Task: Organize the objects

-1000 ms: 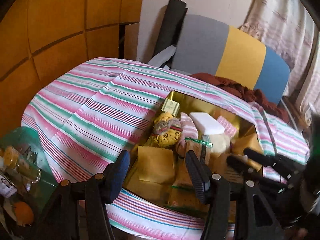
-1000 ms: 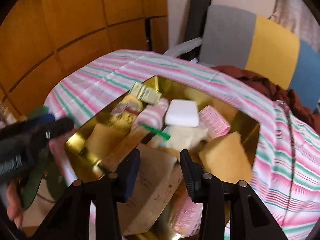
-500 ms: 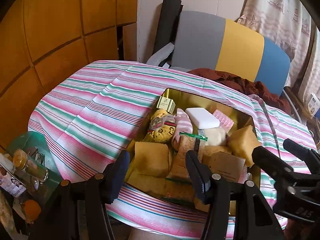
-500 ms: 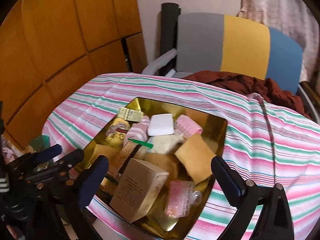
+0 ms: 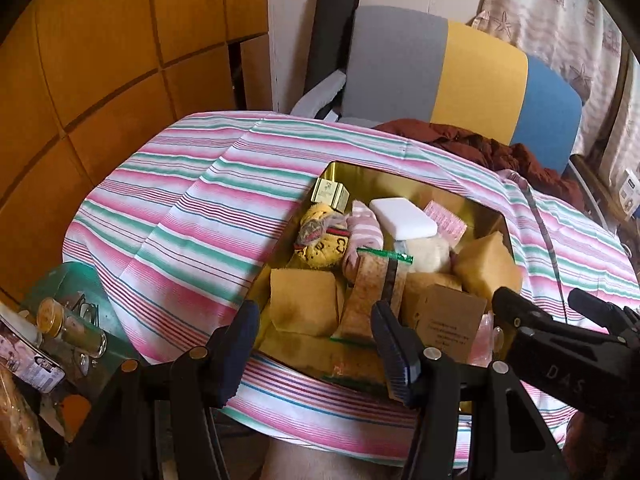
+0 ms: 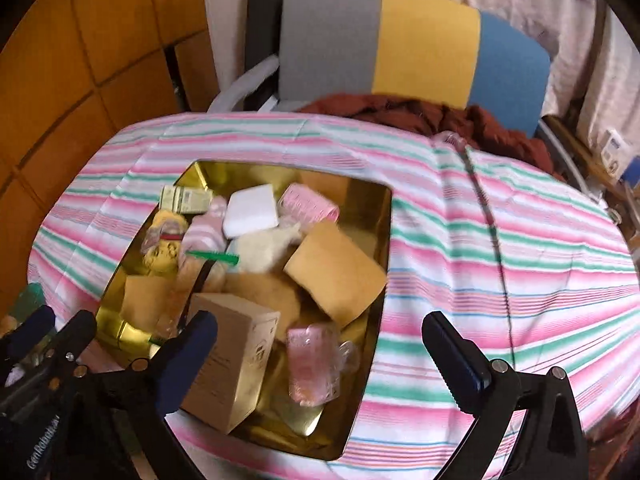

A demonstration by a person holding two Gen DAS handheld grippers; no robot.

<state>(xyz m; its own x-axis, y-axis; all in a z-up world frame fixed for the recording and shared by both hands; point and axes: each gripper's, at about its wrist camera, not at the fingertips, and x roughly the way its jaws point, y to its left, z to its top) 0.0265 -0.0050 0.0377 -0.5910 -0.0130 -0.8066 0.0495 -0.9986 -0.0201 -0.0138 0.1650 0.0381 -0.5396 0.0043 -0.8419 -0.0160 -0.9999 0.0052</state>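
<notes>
So the gold tray (image 6: 370,216) is sunk into the striped cloth (image 6: 500,248) on the table, shiny inside, and it's packed. Nearest the camera a brown carton (image 6: 230,364) stands tilted at the front edge, with a clear pink plastic thing (image 6: 314,364) lying just beside it. Behind those, a tan sponge (image 6: 334,274) leans against the right wall, plus another tan sponge (image 5: 302,306) on the left side. Middle of the pile: a white block (image 6: 250,210) on top, a pink roller (image 6: 308,204) touching it, a cream fluffy lump (image 6: 266,248), a pink striped sock (image 6: 204,232), a green comb (image 6: 214,257), and a yellow patterned pouch (image 5: 320,240). A small gold box (image 5: 330,192) sits in the far left corner.

Right gripper (image 6: 320,360) hangs over the tray's front edge, jaws just swung wide apart, nothing in them; the carton is just behind the left finger. Left gripper (image 5: 316,354) is about half spread, empty too, over the tray's near left rim.

Behind the table there's a grey, yellow and blue chair (image 6: 408,40) with a rust-red cloth (image 6: 420,114) heaped on it.
</notes>
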